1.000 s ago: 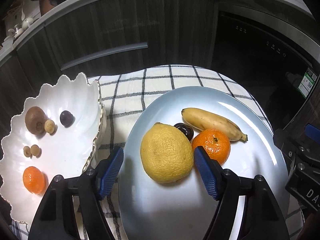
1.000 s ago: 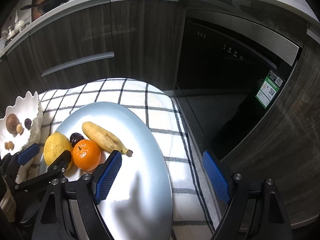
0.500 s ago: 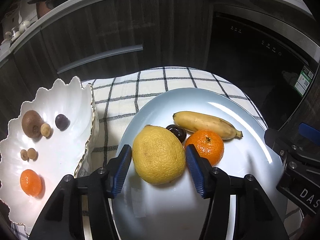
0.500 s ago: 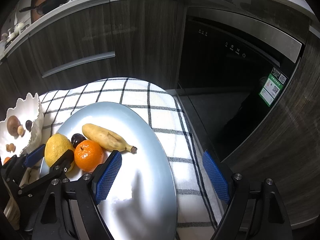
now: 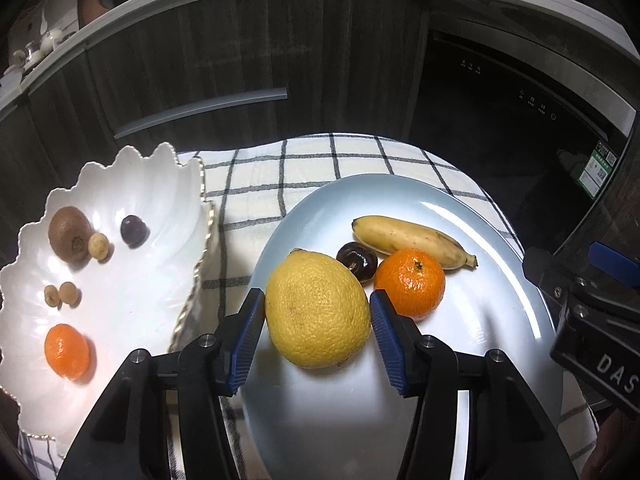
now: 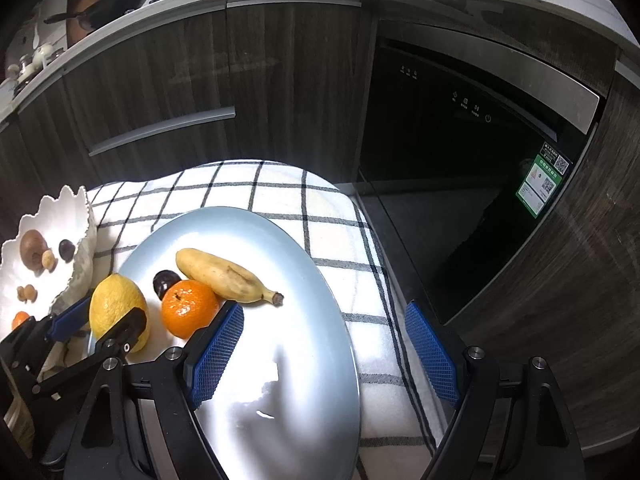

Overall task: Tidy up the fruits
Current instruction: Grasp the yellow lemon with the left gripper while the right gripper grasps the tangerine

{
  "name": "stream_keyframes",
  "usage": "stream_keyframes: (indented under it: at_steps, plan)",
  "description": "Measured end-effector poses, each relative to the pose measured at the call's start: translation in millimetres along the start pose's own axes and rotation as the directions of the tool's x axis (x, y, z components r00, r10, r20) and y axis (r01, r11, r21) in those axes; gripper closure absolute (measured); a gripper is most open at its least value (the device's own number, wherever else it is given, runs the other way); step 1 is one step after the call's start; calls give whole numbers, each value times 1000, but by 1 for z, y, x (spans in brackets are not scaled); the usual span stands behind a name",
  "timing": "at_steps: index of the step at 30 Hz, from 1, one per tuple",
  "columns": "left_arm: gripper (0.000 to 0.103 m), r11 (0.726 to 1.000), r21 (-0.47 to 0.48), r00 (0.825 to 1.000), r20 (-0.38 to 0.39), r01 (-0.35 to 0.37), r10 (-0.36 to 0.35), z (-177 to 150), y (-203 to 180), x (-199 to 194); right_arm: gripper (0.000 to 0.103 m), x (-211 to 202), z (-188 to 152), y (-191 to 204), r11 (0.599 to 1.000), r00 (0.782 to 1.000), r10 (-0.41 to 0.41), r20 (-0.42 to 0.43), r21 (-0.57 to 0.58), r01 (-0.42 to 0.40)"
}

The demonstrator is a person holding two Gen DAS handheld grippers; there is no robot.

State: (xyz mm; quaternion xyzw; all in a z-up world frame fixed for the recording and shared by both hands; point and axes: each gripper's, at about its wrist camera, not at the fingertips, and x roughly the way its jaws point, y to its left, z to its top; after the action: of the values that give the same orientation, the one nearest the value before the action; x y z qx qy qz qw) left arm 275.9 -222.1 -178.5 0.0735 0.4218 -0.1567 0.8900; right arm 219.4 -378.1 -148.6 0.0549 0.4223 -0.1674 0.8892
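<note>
Both pads of the left hand-held gripper (image 5: 317, 334) touch the lemon (image 5: 316, 310) — right hand-held gripper (image 6: 326, 354) wide open, empty.

We see big yellow lemon (image 5: 316, 312) on blue plate (image 5: 500, 320), touching dark plum (image 5: 357, 261); tangerine (image 5: 410, 282), banana (image 5: 412, 242) beside.

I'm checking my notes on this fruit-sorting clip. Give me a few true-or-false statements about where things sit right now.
1. The left tongs straddle the lemon. True.
2. The banana lies in the white scalloped bowl. False: it lies on the blue plate.
3. A kiwi sits in the scalloped bowl. True.
4. The right tongs grip the mandarin. False: they are open and hold nothing.
</note>
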Motion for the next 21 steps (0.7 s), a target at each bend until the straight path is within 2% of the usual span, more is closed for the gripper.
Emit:
stream_keyframes:
  at_steps: [3, 8, 15, 21]
  plan:
    - [50, 1000, -7, 1000, 1, 2, -2, -3, 5, -7, 19, -3, 1, 4, 1000, 1000, 18, 4, -5, -18]
    - [50, 1000, -19, 1000, -14, 9, -9, -9, 8, -10, 19, 0, 4, 19, 995, 995, 94, -11, -41, -95]
    - [50, 999, -42, 1000, -30, 0, -1, -16, 11, -11, 20, 24, 6, 38, 975, 971, 204, -123, -63, -212]
    - [50, 999, -53, 1000, -30, -7, 6, -16, 10, -12, 21, 34, 8, 53, 968, 961, 224, -159, -78, -239]
